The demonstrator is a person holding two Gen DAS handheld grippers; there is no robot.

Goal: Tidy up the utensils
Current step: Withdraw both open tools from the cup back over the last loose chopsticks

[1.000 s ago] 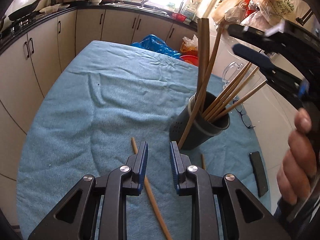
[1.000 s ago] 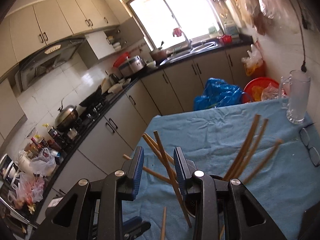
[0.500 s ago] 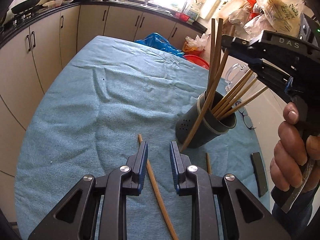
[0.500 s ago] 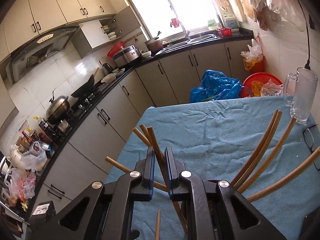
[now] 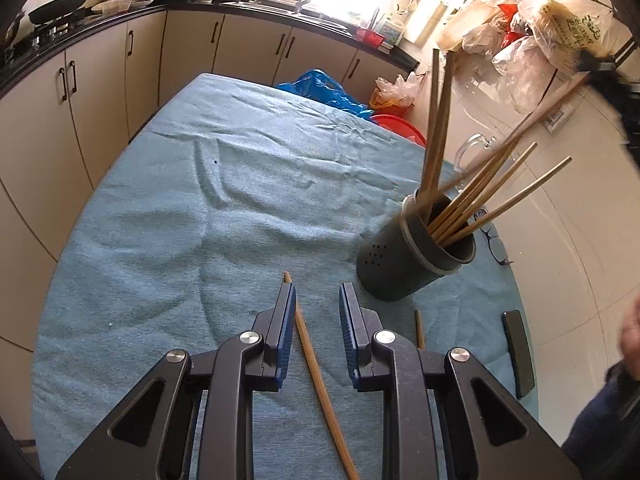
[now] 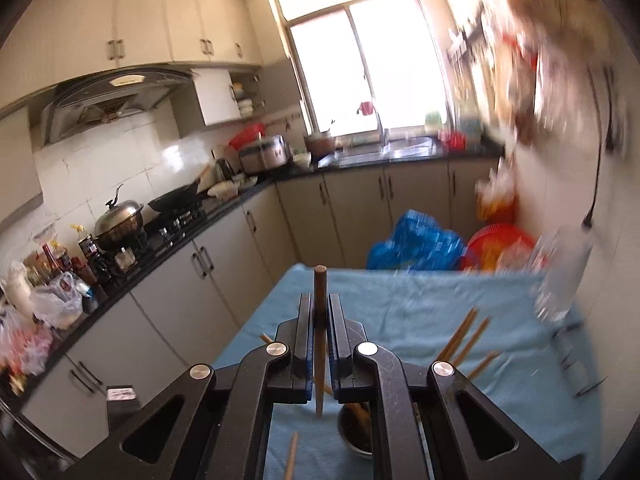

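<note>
A dark grey holder [image 5: 412,258] stands on the blue cloth [image 5: 224,184], holding several wooden chopsticks [image 5: 438,128]. My left gripper [image 5: 317,300] is open, low over the cloth, its jaws either side of a loose chopstick [image 5: 316,368]. A second loose chopstick [image 5: 419,328] lies by the holder's base. My right gripper [image 6: 319,316] is shut on a chopstick [image 6: 319,344], raised above the holder [image 6: 354,428]. In the left wrist view the right gripper [image 5: 600,68] shows only at the upper right edge, gripping a long slanted chopstick.
A black flat device [image 5: 518,352] and glasses [image 5: 496,246] lie right of the holder. A glass mug [image 5: 470,152] stands behind it. Cabinets and a counter [image 5: 120,28] run along the left and back. Plastic bags [image 5: 552,36] hang on the right wall.
My right gripper closed on a chopstick and lifted it up and to the right, away from the holder. My left gripper moved so the loose chopstick now lies between its jaws.
</note>
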